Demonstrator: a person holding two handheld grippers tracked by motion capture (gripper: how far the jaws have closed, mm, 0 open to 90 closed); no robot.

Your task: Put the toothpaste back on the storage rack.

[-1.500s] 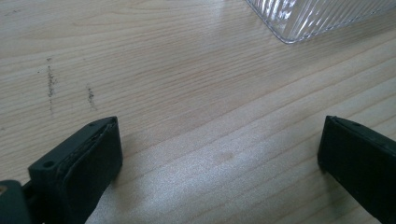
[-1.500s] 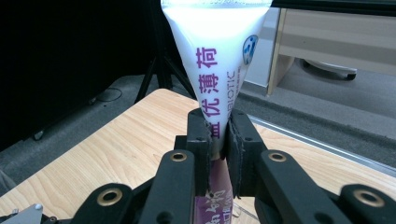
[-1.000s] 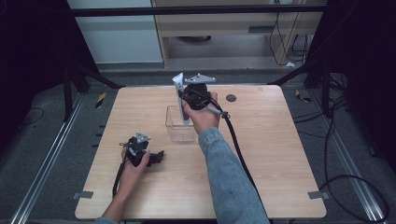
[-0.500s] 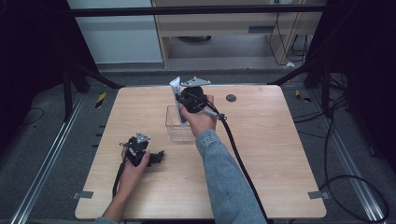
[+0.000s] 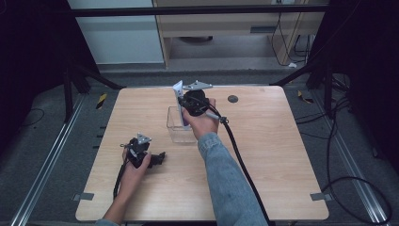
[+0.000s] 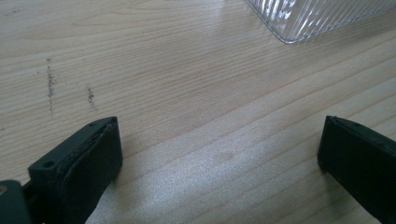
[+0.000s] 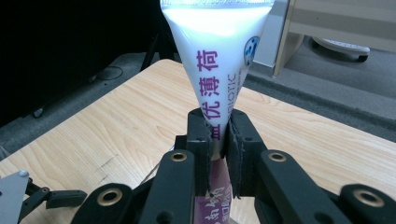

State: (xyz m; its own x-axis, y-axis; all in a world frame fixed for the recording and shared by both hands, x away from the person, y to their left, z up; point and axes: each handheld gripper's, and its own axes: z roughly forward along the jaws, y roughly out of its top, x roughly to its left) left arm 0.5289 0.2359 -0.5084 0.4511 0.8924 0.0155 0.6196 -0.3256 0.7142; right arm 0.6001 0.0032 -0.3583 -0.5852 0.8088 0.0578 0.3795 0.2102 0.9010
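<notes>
My right gripper (image 5: 190,106) is shut on a white tube with purple print (image 5: 178,91), held upright over the clear plastic box (image 5: 175,129) at the table's middle. In the right gripper view the jaws pinch the tube (image 7: 217,60) near its narrow lower part, right gripper (image 7: 218,135). The tube's lower end reaches down toward the box; whether it touches I cannot tell. My left gripper (image 5: 159,158) rests low on the table at the front left, open. In the left gripper view my left gripper (image 6: 219,154) has nothing between its jaws, and a corner of the ribbed clear box (image 6: 317,18) lies ahead.
A small dark round disc (image 5: 232,99) lies on the wooden table (image 5: 282,179) behind the right hand. The right gripper's black cable (image 5: 240,155) trails across the table toward the front. Dark floor and metal rails surround the table.
The right gripper with the tube has shifted slightly nearer and lower over the box. The left gripper has stayed where it was.
</notes>
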